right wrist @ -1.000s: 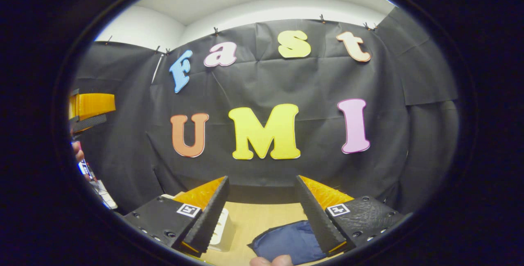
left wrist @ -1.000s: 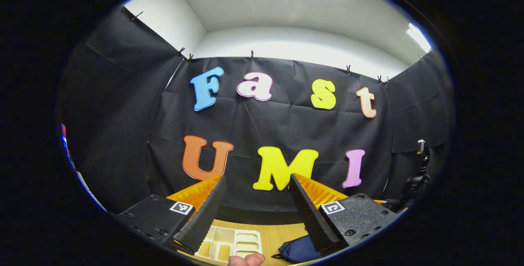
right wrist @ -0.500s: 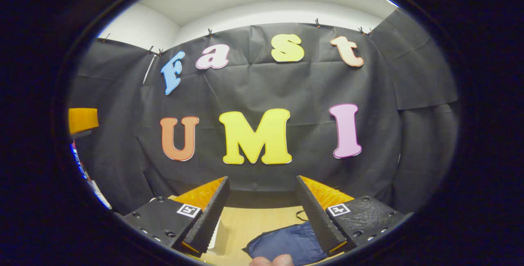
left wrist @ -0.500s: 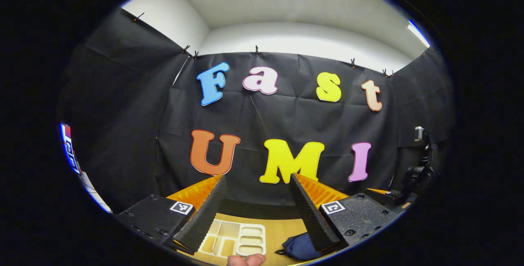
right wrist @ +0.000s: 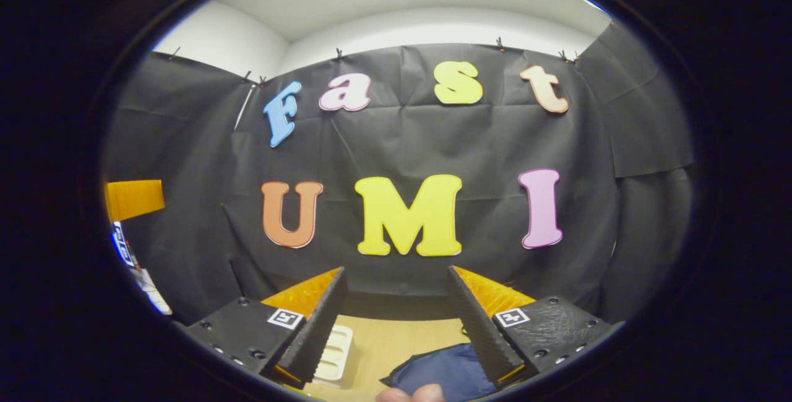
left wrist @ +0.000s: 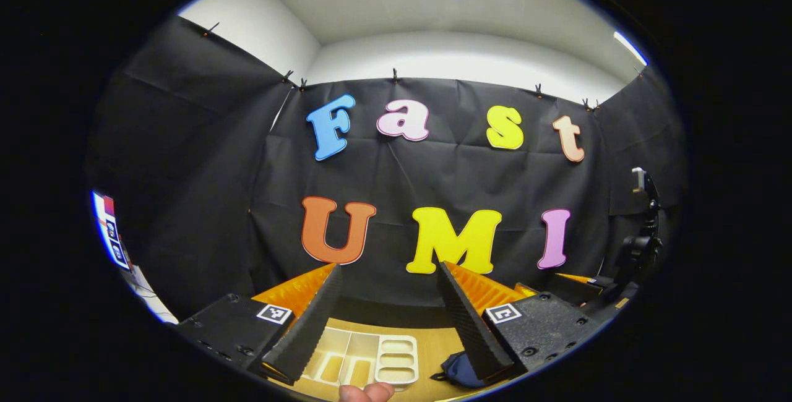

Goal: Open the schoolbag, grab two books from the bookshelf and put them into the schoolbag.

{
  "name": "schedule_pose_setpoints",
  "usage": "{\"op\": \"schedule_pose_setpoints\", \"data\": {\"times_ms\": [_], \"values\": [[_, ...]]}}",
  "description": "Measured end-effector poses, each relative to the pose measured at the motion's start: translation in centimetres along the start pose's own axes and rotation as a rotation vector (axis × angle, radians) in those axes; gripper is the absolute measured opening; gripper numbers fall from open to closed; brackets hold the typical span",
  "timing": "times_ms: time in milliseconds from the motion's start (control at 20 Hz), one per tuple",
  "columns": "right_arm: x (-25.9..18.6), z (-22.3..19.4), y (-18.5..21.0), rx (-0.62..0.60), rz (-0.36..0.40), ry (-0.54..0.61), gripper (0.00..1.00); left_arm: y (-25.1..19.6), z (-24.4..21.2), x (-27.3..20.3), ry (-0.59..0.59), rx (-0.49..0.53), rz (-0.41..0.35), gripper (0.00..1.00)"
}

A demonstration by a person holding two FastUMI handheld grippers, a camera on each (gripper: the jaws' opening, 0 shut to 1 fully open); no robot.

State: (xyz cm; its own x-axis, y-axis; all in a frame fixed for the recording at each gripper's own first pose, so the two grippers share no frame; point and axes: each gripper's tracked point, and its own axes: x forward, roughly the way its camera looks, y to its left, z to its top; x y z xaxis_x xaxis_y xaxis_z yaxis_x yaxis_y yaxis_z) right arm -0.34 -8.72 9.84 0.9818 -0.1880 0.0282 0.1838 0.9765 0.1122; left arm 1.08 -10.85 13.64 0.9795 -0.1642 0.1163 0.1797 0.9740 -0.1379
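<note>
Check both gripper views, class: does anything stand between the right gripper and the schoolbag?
Nothing visible does. The right gripper is open and empty above the wooden table, and the navy schoolbag lies just below it. The pale tray sits off to the left.

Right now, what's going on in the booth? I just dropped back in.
Nothing is being handled yet. The left gripper and the right gripper are both held up with their fingers wide apart and nothing between them, pointed at the booth's black wall. Below them on the wooden table lie the dark blue schoolbag and a white compartment tray. Whether the bag is open can't be told from here.
</note>
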Motion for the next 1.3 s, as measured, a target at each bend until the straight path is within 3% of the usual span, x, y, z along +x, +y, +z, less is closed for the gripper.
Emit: {"op": "schedule_pose_setpoints", "data": {"times_ms": [250, 600, 1000, 1300], "values": [[-0.5, 0.6, 2.0, -0.011, 0.039, -0.015, 0.96, 0.8, -0.5, -0.9, 0.007, -0.006, 0.019, 0.98], [-1.9, 0.6, 1.2, -0.012, 0.006, -0.016, 0.95, 1.0, -1.0, -1.6, 0.021, 0.007, 0.003, 0.98], [-1.9, 0.0, 1.2, 0.009, 0.024, -0.005, 0.95, 1.6, -1.5, -2.2, 0.033, 0.036, 0.035, 0.98], [-2.7, -0.4, -2.5, -0.026, -0.041, 0.005, 0.95, 0.0, -2.4, -1.4, 0.036, 0.004, 0.001, 0.97]]}}
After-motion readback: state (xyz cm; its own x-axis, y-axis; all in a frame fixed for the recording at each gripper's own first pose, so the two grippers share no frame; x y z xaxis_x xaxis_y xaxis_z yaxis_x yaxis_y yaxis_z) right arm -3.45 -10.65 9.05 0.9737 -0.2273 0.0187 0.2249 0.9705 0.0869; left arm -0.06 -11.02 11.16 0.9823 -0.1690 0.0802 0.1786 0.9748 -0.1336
